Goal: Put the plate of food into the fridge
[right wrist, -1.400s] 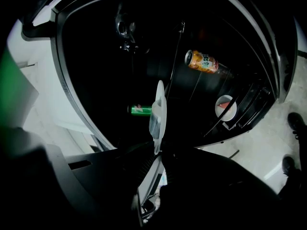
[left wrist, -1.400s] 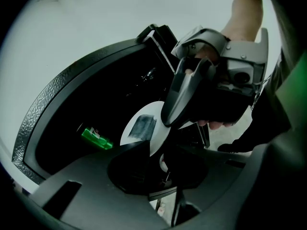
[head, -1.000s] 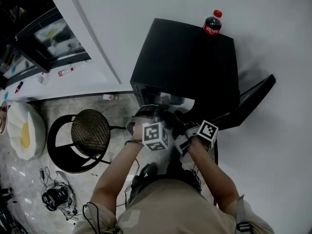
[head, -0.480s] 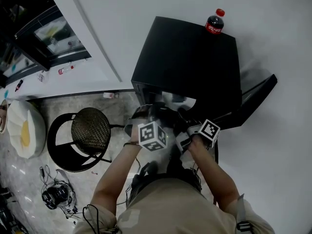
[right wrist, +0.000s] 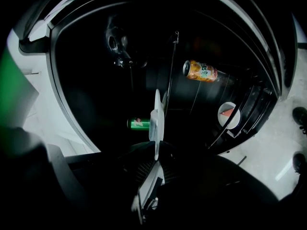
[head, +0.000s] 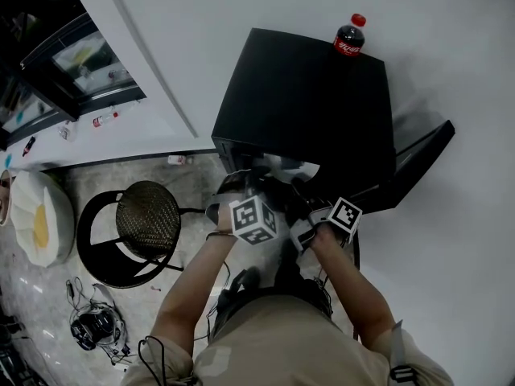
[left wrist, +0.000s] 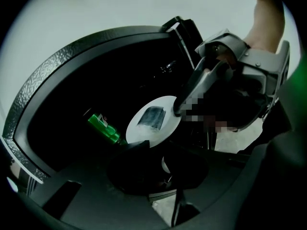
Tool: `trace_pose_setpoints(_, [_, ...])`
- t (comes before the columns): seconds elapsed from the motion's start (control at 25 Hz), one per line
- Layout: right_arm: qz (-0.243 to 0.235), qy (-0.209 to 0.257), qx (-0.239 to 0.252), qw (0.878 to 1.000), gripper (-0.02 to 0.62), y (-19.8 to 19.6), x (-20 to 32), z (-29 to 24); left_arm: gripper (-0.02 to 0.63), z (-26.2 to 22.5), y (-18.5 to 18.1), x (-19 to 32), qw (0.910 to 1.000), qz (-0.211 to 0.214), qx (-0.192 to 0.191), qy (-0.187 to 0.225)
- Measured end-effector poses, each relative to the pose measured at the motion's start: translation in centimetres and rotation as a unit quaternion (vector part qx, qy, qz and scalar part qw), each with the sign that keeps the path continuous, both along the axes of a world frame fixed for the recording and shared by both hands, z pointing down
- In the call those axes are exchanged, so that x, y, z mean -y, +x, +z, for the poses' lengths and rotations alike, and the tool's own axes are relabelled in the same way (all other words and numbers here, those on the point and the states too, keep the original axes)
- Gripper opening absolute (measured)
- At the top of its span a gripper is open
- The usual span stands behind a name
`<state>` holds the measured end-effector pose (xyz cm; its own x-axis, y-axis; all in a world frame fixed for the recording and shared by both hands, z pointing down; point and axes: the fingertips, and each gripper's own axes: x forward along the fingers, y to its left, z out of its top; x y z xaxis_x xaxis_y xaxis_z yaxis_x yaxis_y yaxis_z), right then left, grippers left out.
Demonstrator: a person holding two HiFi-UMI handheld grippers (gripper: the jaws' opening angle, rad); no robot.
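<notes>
A cola bottle (head: pixel 350 39) is seen upright, a round stool (head: pixel 146 218) is placed on the floor (head: pixel 48 296), and a green can (left wrist: pixel 103 127) is laid sideways.

A cola bottle (head: pixel 350 39) stands atop the black fridge (head: pixel 306 103), near its back corner; a woven-seat stool (head: pixel 149 215) and tangled cables (head: pixel 96 326) sit on the speckled floor (head: pixel 88 179).

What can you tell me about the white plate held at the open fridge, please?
The white plate is round, flat and smooth, with one dark rectangular piece of food near its middle. It hangs in the mouth of the open black fridge, with a green can lying beyond it. The left gripper pinches its near rim and the right gripper clamps the opposite edge. In the right gripper view it shows edge-on.
</notes>
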<state>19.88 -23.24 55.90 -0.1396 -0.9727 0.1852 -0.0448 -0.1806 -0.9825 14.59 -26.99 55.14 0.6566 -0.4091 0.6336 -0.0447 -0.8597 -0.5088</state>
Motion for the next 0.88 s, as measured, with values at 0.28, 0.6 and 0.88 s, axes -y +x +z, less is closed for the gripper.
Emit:
trace_pose_setpoints(0.28, [-0.023, 0.016, -0.012, 1.000, 0.037, -0.4, -0.9, -0.7, 0.095, -0.1, 0.2, 0.3, 1.0000, -0.007, -0.005, 0.001])
trace_pose_setpoints(0.6, [-0.033, 0.011, -0.020, 0.999, 0.037, -0.4, -1.4, -0.7, 0.095, 0.0, 0.5, 0.8, 0.9999, -0.013, -0.006, -0.002])
trace_pose_setpoints(0.88, [-0.036, 0.000, -0.028, 0.999, 0.035, -0.3, -0.8, -0.3, 0.095, 0.1, 1.3, 1.0, 0.9998, -0.017, -0.006, -0.006])
